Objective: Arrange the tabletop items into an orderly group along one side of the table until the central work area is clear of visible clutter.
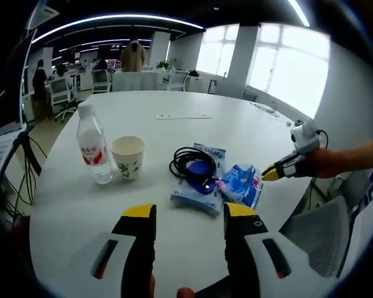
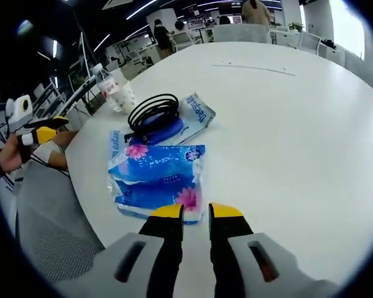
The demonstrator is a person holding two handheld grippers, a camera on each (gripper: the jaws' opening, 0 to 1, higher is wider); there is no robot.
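Note:
On the round white table (image 1: 174, 261) stand a clear water bottle (image 1: 92, 146) and a paper cup (image 1: 127, 156) side by side. Right of them a coiled black cable (image 1: 193, 164) lies on a blue wipes pack (image 1: 202, 198), with a blue tissue pack (image 1: 241, 183) beside it. My left gripper (image 1: 189, 214) hovers open and empty at the near edge. My right gripper (image 2: 196, 212) is narrowly open, its tips at the edge of the tissue pack (image 2: 158, 174). The cable (image 2: 152, 110), bottle (image 2: 105, 77) and cup (image 2: 123, 96) lie beyond. The right gripper (image 1: 275, 172) enters the left gripper view from the right.
A thin pale strip (image 1: 183, 116) lies far across the table. A grey mesh chair (image 1: 323, 242) stands off the table's edge near the right gripper. A monitor and hanging cables (image 1: 25, 167) are at the left. The left gripper (image 2: 43, 131) and a hand show beyond the table's edge.

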